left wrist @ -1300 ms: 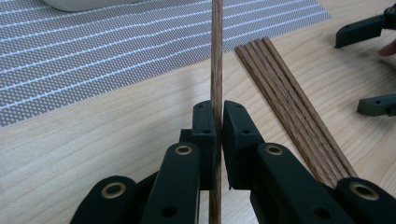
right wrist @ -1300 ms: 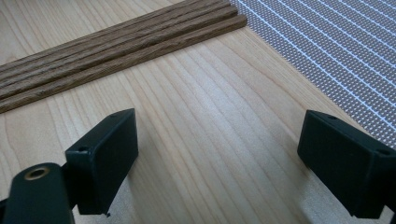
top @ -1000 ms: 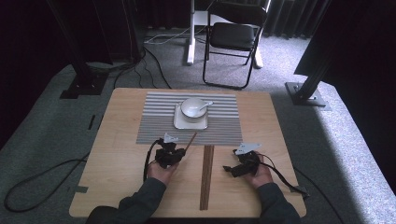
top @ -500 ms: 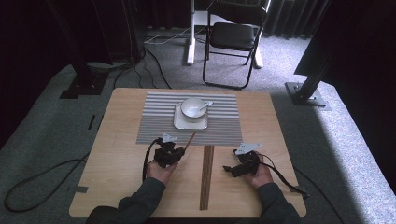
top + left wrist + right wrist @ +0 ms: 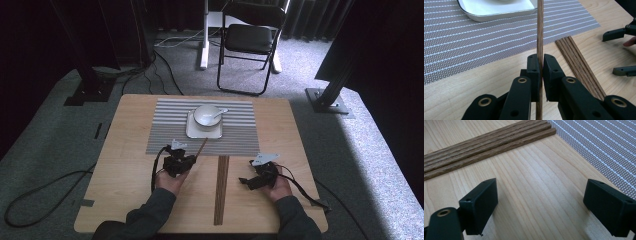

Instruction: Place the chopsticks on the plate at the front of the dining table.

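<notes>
1. Your left tongs point(image 5: 540, 62) pinch a single wooden chopstick point(image 5: 540, 30), pads pressed tight on its shaft; it points toward the white tray point(image 5: 499, 12) on the striped mat point(image 5: 474, 42).
2. Seen from above, that chopstick point(image 5: 200, 148) slants from your left tongs point(image 5: 187, 159) across the mat's near edge.
3. The remaining chopsticks point(image 5: 221, 190) lie bundled on the wooden surface point(image 5: 125, 190) between your hands.
4. Your right tongs point(image 5: 546, 202) stand spread wide above bare wood, just beside the bundle.
5. A white bowl point(image 5: 207, 115) sits on the tray.
</notes>
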The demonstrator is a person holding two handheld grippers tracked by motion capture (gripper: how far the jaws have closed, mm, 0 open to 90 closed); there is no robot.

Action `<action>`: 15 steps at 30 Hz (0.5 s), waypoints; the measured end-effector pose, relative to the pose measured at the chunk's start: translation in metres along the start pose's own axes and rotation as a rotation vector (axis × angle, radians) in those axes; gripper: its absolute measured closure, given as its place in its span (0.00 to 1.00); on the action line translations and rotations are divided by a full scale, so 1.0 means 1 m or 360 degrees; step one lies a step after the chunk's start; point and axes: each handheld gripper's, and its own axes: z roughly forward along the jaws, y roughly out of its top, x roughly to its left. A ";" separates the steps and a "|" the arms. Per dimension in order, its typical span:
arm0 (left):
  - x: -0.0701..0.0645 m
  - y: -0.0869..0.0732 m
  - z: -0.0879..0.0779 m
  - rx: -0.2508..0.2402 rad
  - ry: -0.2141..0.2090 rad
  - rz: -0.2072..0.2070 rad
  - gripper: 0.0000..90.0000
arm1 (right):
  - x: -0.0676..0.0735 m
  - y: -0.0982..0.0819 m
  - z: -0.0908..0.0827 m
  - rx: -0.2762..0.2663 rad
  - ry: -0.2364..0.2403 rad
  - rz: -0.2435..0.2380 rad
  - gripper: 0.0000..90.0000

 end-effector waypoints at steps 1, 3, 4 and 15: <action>0.001 0.001 0.000 -0.0002 -0.0005 -0.0002 0.94 | 0.000 0.000 0.000 0.0000 0.0000 -0.0001 0.13; 0.001 0.002 -0.001 -0.0009 -0.0003 -0.0008 0.94 | 0.000 0.000 0.000 0.0000 0.0000 0.0001 0.13; 0.002 0.003 -0.001 -0.0008 -0.0004 -0.0006 0.94 | 0.000 0.000 0.000 0.0000 0.0000 0.0002 0.13; 0.008 0.006 -0.003 -0.0035 0.0009 -0.0042 0.94 | 0.000 0.000 0.000 -0.0001 0.0000 0.0002 0.13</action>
